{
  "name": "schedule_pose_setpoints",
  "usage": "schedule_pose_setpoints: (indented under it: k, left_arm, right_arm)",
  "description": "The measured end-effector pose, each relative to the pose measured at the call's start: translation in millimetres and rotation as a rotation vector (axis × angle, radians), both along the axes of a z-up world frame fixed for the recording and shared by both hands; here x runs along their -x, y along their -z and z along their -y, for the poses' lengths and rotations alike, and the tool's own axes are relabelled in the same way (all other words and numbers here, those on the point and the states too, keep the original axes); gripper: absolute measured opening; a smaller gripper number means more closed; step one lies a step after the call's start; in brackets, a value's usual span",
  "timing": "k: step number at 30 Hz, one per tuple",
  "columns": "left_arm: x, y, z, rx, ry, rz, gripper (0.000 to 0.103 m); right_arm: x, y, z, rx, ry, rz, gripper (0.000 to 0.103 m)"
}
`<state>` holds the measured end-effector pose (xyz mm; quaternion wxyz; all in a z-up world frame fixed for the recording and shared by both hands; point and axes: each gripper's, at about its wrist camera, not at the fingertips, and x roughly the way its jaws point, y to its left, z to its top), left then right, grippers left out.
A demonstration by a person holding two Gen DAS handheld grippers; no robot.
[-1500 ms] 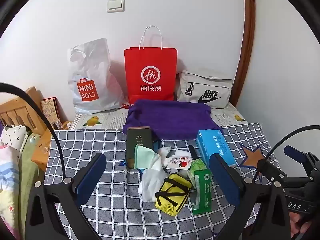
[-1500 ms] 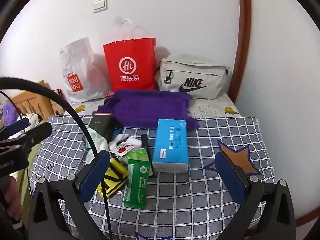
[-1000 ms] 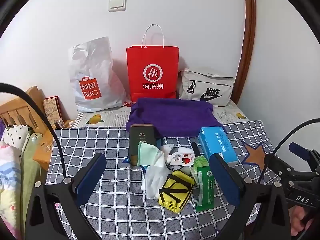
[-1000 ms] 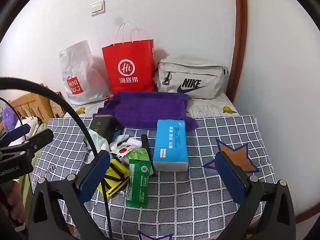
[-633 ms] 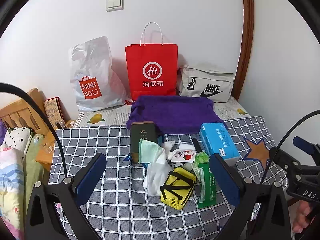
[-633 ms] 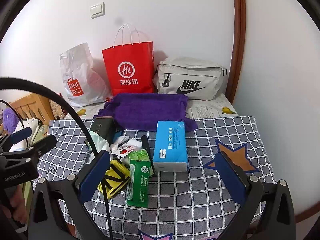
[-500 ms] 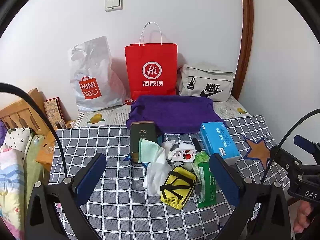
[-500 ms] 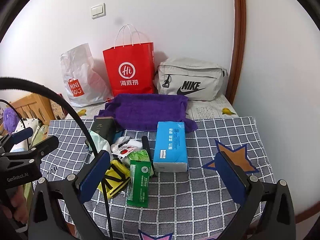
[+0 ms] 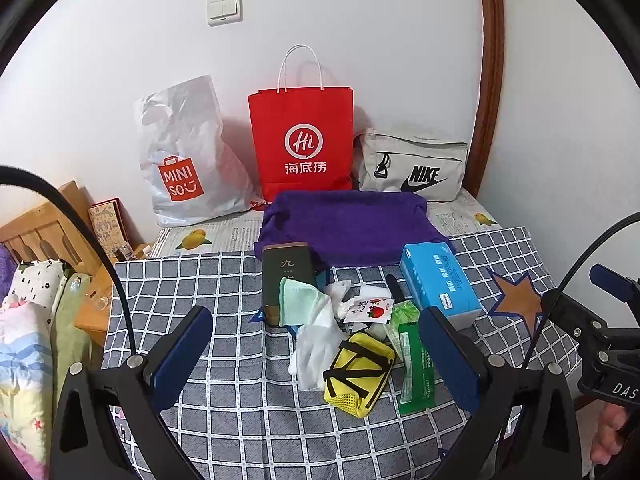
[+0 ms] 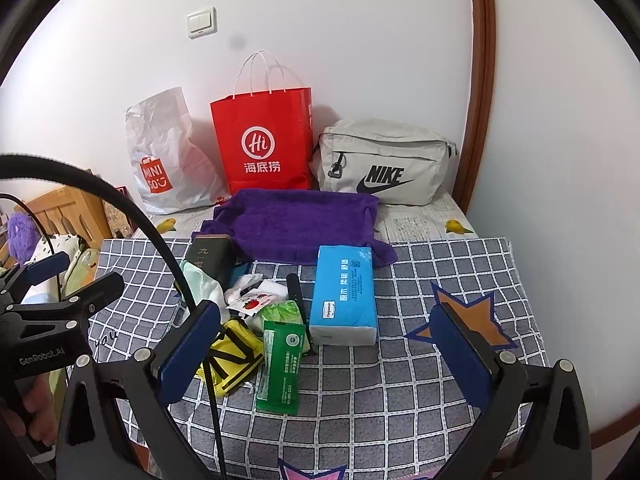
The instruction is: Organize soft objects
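Beyond the open jaws, a light switch point(image 9: 224, 9) sits on the wall. A wooden headboard point(image 9: 38, 232) stands left of them, with what may be a picture book point(image 9: 107, 226) propped alongside.

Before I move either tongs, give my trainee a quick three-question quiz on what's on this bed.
1. True or false: the purple towel lies in front of the red paper bag.
2. Which item lies nearest the right edge of the pile: A) yellow mesh pouch, B) blue tissue pack, C) dark box?
3. Fill in: both the left tongs and the right tongs are ____.

Key: 1 true; 2 B; 3 open, holding nothing.
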<state>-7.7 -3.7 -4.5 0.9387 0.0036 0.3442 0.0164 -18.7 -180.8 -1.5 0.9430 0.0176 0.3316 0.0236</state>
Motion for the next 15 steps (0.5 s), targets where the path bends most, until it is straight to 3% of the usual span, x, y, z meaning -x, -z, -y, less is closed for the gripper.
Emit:
schedule_pose_setpoints:
  k: [15]
  left_arm:
    - [1.5,-1.3,-4.6,-0.006,0.001,0.0,0.103]
  right_arm:
    - [-0.5,0.2,-5.0,0.001,-0.013,-0.002,0.103]
